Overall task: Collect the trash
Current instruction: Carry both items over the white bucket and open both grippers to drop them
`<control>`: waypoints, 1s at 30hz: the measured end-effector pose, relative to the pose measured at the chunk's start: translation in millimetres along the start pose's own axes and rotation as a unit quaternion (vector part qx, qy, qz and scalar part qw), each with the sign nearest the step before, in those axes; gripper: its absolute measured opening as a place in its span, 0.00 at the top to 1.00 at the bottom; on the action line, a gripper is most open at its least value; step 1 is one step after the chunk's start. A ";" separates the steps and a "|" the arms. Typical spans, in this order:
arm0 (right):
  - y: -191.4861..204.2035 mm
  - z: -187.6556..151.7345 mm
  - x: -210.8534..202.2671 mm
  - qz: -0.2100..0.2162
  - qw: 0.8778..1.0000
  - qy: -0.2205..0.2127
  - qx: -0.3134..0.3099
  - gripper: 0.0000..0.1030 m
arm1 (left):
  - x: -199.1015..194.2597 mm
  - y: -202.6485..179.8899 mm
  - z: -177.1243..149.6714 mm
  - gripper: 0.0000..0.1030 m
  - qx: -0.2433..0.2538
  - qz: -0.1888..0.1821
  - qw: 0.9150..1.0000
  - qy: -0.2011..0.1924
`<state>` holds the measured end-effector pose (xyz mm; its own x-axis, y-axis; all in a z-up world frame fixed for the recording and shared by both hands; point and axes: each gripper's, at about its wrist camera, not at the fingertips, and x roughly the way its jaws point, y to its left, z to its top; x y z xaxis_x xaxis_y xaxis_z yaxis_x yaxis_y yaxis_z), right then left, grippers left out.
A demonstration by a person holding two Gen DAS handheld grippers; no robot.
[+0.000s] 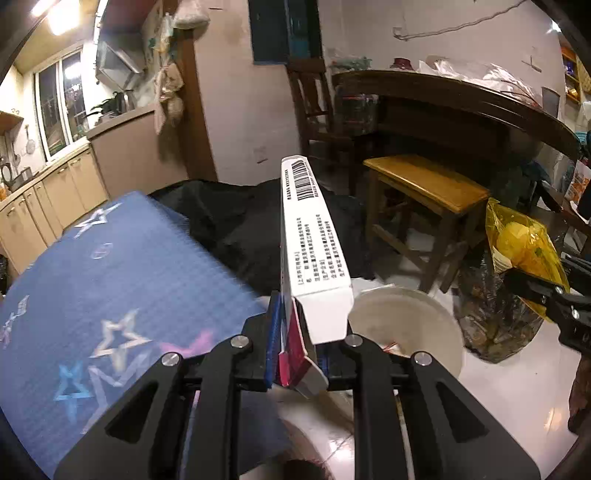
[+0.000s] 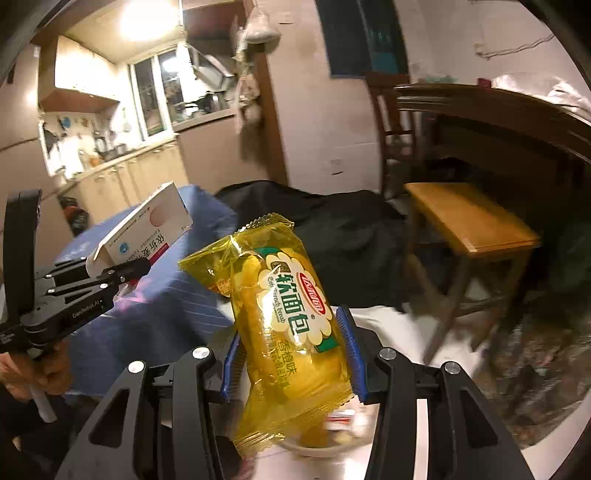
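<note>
Over the white bin [image 1: 410,325], whose near rim your fingers hide, your left gripper [image 1: 299,354] is clamped tight on the white carton [image 1: 314,240]. Your right gripper [image 2: 291,354] pinches the yellow bread wrapper [image 2: 284,314]; bin contents below it are too blurred to read.

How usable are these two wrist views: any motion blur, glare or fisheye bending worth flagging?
Left wrist view: the white box in the left tongs is sharp, the blue star cloth smears, and the ceiling lamp blows out. Right wrist view: the yellow bread packet reads clearly with a few glints, the wooden stool and floor are streaked, and the edges bend strongly.
</note>
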<state>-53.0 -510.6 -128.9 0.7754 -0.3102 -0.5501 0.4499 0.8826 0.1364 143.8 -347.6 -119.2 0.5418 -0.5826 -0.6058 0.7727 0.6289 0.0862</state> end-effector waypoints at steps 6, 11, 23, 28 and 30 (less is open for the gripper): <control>-36.8 -19.2 8.3 -0.040 0.999 0.010 0.001 0.54 | 34.2 -49.0 -9.3 0.85 0.003 -0.009 1.000 0.014; -53.2 -39.2 27.3 -0.051 0.998 0.024 0.019 0.54 | 61.7 -76.0 -28.2 0.85 0.015 -0.013 0.999 0.043; -46.4 -56.0 95.3 -0.051 0.996 0.069 0.010 0.54 | 103.8 -83.3 -56.9 0.85 0.038 -0.001 0.995 0.090; -37.0 -57.5 106.4 -0.050 0.995 0.081 0.007 0.54 | 106.1 -85.0 -60.0 0.85 0.045 -0.002 0.995 0.093; -35.6 -57.6 112.1 -0.050 0.995 0.086 0.006 0.54 | 108.5 -86.0 -61.6 0.85 0.048 -0.003 0.994 0.097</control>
<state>-7.6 -556.5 -242.9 0.6404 -0.3298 -0.6936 0.5259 0.8465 0.0831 115.8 -433.3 -241.1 0.4700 -0.4700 -0.7471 0.8086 0.5687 0.1510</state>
